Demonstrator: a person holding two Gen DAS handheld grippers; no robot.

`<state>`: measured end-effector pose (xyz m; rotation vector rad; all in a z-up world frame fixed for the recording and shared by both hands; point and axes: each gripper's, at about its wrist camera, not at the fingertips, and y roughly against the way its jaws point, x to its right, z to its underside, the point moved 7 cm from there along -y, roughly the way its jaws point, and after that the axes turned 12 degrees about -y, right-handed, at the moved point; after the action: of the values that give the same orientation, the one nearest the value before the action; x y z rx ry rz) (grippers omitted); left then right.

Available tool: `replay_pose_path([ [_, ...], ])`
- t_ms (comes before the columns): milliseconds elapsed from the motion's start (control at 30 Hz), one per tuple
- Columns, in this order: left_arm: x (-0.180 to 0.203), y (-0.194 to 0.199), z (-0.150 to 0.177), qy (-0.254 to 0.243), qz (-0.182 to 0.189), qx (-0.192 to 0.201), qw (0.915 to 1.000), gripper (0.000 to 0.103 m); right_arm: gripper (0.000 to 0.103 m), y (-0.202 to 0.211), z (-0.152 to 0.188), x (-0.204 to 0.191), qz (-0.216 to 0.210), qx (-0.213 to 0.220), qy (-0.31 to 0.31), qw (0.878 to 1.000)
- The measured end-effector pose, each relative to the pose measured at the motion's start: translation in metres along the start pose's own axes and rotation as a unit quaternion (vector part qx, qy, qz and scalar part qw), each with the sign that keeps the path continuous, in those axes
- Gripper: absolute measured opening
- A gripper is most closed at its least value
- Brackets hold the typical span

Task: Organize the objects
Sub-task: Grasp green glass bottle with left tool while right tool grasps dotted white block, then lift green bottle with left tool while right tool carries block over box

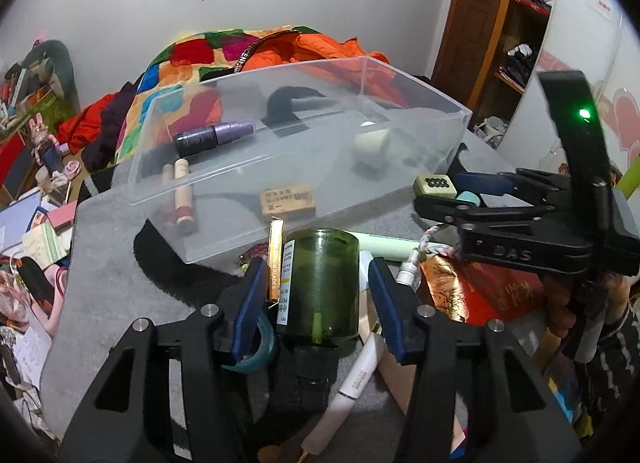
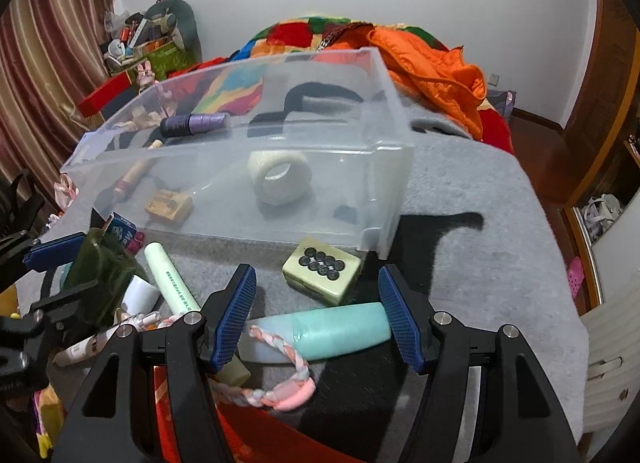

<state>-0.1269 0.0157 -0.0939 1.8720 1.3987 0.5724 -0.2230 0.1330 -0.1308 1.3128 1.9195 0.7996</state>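
A clear plastic bin (image 1: 420, 167) (image 2: 384, 199) stands on a grey mat. It holds a purple bottle (image 1: 216, 137), a pink tube, a wooden block (image 1: 286, 201) and a white tape roll (image 2: 280, 175). My left gripper (image 1: 318, 295) is open, its jaws on either side of a green glass bottle (image 1: 320, 283) lying on the mat, not touching it. My right gripper (image 2: 318, 311) is open around a teal tube (image 2: 336, 333). A green mahjong tile (image 2: 322, 269) lies just beyond it, next to the bin's front wall.
Loose items lie on the mat: a pale green stick (image 2: 172, 283), a white pen (image 1: 352, 383), a braided pink cord (image 2: 280, 379), a teal tape ring (image 1: 256, 355), a red packet (image 1: 480, 291). A bed with an orange jacket (image 2: 432, 63) is behind.
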Motion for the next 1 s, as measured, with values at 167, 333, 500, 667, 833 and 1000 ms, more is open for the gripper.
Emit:
replay_pose_path([
  [167,0.011,-0.003,0.002,-0.014,0.011,-0.005,0.9998,0.045,0.051,-0.006,-0.001,0.000,0.013,-0.003,-0.003,1.000],
  [333,0.015,-0.005,0.013,-0.009,0.016,-0.014,0.9997,0.041,0.037,-0.002,0.000,0.005,0.007,0.000,-0.017,1.000],
  [500,0.009,-0.002,0.014,0.015,0.022,-0.012,0.9996,0.041,0.037,0.010,0.003,0.004,-0.004,0.014,-0.019,1.000],
  [667,0.005,0.015,0.005,0.020,0.016,0.011,0.9996,0.041,0.037,0.032,0.001,0.001,-0.017,0.034,-0.019,0.999],
  [833,0.001,0.033,-0.008,0.027,0.016,0.038,0.9988,0.041,0.037,0.058,-0.006,-0.003,-0.031,0.061,-0.021,0.997],
  [1000,-0.008,0.048,-0.022,0.036,0.006,0.061,0.9975,0.041,0.037,0.080,-0.016,-0.010,-0.041,0.087,-0.013,0.995],
])
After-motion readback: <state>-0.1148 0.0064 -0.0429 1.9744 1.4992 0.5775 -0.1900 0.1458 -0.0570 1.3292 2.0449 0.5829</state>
